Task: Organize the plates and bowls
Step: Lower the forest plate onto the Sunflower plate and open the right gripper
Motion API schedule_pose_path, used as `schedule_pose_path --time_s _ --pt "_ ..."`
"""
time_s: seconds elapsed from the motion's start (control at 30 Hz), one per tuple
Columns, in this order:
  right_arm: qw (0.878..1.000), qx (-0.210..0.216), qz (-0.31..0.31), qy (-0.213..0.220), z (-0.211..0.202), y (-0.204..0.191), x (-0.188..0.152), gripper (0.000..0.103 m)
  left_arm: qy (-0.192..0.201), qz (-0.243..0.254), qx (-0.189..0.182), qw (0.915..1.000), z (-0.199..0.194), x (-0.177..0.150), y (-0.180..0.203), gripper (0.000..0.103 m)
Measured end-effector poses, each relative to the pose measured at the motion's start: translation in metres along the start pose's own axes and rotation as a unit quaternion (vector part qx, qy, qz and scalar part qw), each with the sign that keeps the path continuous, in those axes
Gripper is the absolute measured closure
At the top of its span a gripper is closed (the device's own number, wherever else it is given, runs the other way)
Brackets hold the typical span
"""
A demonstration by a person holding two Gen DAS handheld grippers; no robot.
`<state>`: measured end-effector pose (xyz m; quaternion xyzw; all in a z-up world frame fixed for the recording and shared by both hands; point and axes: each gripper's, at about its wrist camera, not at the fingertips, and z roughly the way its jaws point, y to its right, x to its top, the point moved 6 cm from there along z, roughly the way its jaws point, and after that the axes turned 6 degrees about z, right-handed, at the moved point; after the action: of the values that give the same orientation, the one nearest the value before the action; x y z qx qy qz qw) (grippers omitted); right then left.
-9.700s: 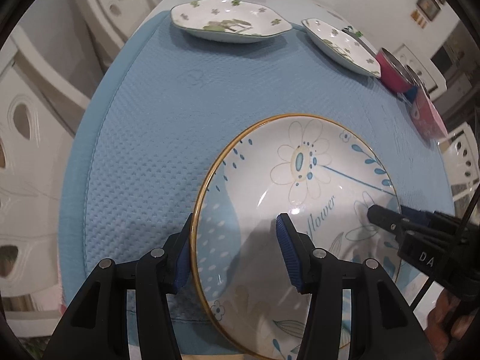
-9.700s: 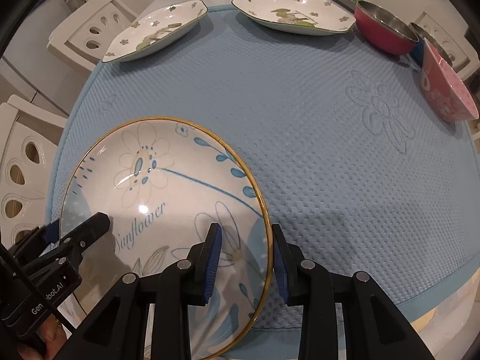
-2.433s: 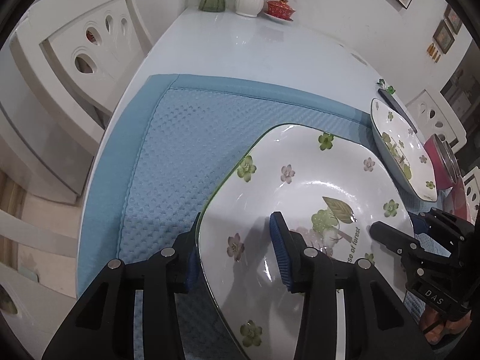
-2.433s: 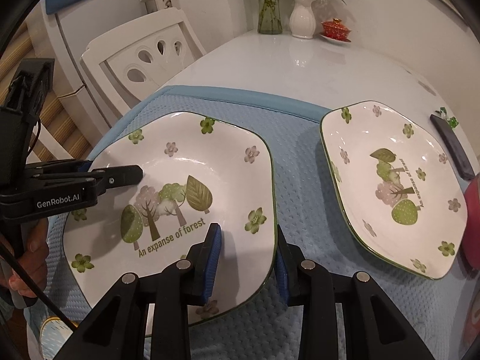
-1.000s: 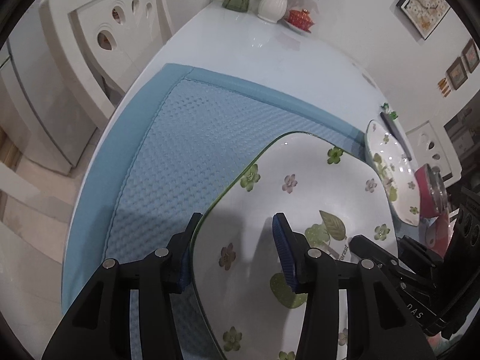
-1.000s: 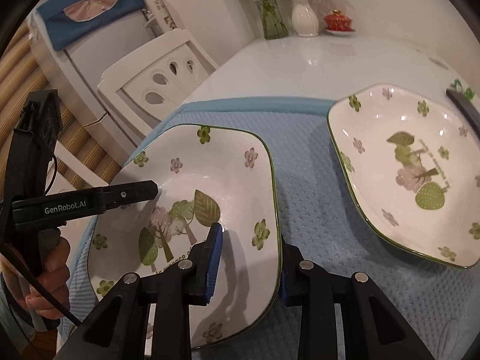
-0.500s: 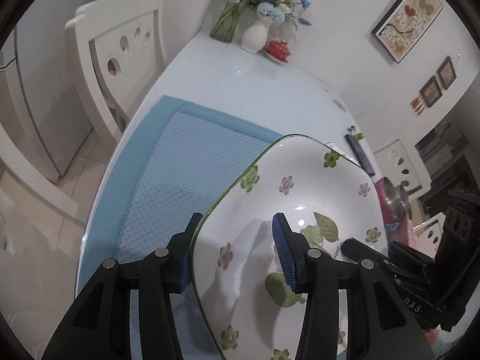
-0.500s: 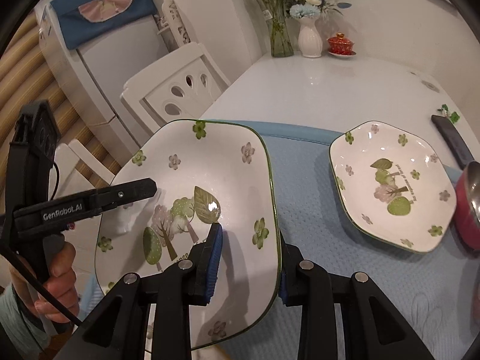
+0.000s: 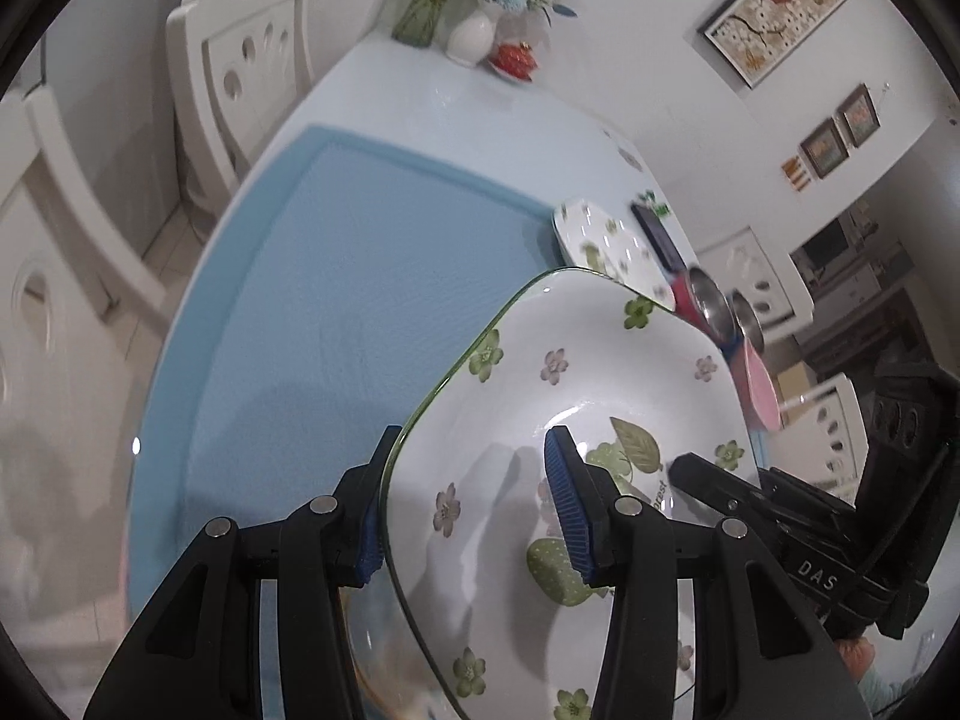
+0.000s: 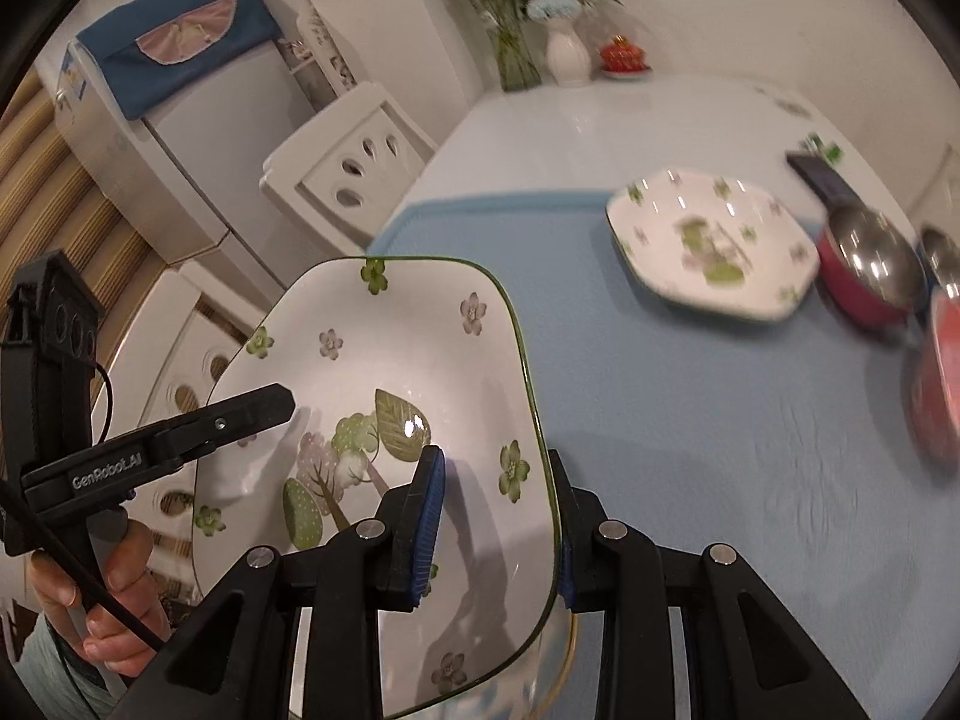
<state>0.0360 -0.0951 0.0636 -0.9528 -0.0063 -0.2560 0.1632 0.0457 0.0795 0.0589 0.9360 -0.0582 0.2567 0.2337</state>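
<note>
- The counter (image 9: 420,120) carries a blue mat (image 9: 372,276) that fills the middle of both views; only the right wrist view shows the fridge (image 10: 162,138) with its blue cover at the upper left, and a hand (image 10: 114,606) at the lower left holding the other tool.
- Only the left wrist view shows the framed pictures (image 9: 777,6) on the wall at the upper right.
- The square forest plate (image 10: 384,420) hangs in the air over the near edge of the mat, tilted; 2.4 seconds ago it lay flat on the mat.
- The left gripper (image 9: 468,498) has its fingers part-way closed on the plate's left rim, one pad under, one pad inside.
- The right gripper (image 10: 498,516) clamps the opposite rim with a narrower gap, the rim running between its pads.
- A second forest plate (image 10: 708,252) sits on the mat at the upper right, empty, blurred.
- Just beside it stand a red bowl (image 10: 870,276) with a bare steel inside and a pink bowl (image 10: 942,384) at the frame's right edge.
- A gold-rimmed plate (image 10: 570,660) peeks out below the lifted one, at the bottom.
</note>
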Motion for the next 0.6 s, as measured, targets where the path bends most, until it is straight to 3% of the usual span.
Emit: schedule_pose_path --time_s 0.3,0.6 --pt "0.999 -0.017 0.008 -0.041 -0.005 0.006 -0.071 0.073 -0.039 -0.004 0.0 0.9992 0.003 -0.06 -0.001 0.06" --pt "0.997 -0.03 0.015 -0.066 0.011 0.013 -0.098 0.072 -0.051 0.006 0.015 0.9986 0.016 -0.085 -0.009 0.06"
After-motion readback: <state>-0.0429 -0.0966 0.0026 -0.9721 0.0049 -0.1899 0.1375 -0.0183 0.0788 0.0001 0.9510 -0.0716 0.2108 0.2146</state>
